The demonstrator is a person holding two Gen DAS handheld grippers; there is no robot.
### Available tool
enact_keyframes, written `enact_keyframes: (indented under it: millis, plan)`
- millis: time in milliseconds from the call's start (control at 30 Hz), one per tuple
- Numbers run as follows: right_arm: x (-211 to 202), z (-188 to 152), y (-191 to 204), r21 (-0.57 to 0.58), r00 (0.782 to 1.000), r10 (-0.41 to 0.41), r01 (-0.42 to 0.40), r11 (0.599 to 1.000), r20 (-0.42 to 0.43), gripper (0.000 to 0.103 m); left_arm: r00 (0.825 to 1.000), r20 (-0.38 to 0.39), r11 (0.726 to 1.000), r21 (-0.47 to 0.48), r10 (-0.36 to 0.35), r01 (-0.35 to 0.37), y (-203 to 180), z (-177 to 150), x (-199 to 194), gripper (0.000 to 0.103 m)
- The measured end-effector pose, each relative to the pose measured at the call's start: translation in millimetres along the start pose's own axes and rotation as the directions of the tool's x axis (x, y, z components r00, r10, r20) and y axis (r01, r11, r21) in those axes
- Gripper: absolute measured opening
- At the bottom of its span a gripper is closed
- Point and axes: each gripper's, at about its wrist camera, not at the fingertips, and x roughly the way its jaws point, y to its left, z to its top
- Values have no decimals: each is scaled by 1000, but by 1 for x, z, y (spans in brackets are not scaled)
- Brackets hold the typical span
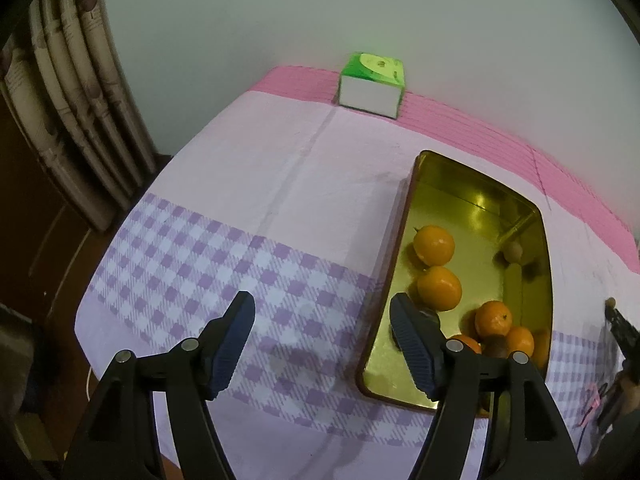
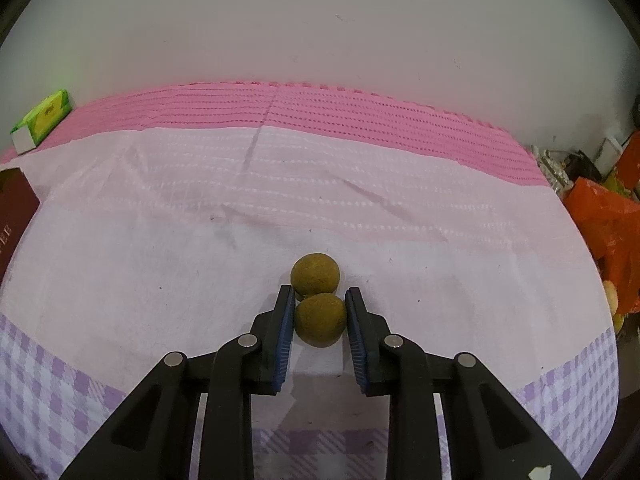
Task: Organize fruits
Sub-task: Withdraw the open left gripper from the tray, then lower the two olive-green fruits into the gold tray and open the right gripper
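Observation:
Two olive-green round fruits lie touching on the pale cloth in the right wrist view. My right gripper (image 2: 319, 292) is shut on the near fruit (image 2: 320, 320), its blue pads pressed against both sides. The far fruit (image 2: 315, 274) sits just beyond the fingertips. In the left wrist view a gold tray (image 1: 472, 208) holds several oranges (image 1: 434, 245) and a small brownish fruit (image 1: 513, 251). My left gripper (image 1: 322, 300) stands open over the tray's left rim with nothing between its fingers; the right finger (image 1: 416, 344) hangs over the tray.
A green and white tissue box (image 1: 372, 84) stands at the table's back edge by the wall. A curtain (image 1: 72, 100) hangs off the left side. Orange plastic bags (image 2: 604, 216) pile up beyond the right edge. A dark red box side (image 2: 14, 216) shows at far left.

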Motion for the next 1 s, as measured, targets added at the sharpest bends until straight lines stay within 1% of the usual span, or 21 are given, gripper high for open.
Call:
enact_keyframes:
  millis: [133, 267, 333, 467, 567, 633, 667, 767, 900, 1000]
  plan:
    - [-3, 0, 0, 13, 1000, 16, -16, 1000, -17, 24, 1000, 11, 1000, 8, -2, 2, -2, 0, -2, 71]
    - [-15, 2, 11, 1, 999, 49, -49, 999, -6, 24, 1000, 26, 1000, 25, 7, -7, -7, -1, -4, 71]
    - [-25, 5, 22, -9, 997, 76, -76, 997, 9, 24, 1000, 30, 999, 32, 5, -6, -9, -1, -5, 71]
    - [-49, 15, 55, -51, 986, 165, -163, 985, 38, 24, 999, 33, 999, 41, 6, -7, -11, -1, -6, 72]
    - [-69, 21, 92, -97, 964, 260, -254, 962, 51, 24, 999, 36, 999, 46, 7, -9, -13, -2, -7, 72]
    - [-79, 22, 114, -130, 951, 304, -295, 947, 52, 24, 999, 39, 999, 52, 4, -6, -15, -2, -8, 72]
    - [-85, 22, 129, -147, 939, 340, -330, 932, 49, 24, 999, 41, 998, 55, 3, -5, -16, -3, -9, 72]
    - [-98, 21, 165, -185, 911, 412, -401, 897, 28, 24, 999, 50, 997, 71, 2, -6, -20, -4, -10, 72]
    - [-107, 21, 201, -215, 879, 476, -465, 859, 0, 24, 998, 56, 995, 95, -2, -3, -26, -5, -11, 73]
    - [-111, 20, 225, -241, 867, 498, -487, 840, -17, 24, 999, 51, 994, 112, -3, -2, -30, -6, -10, 73]
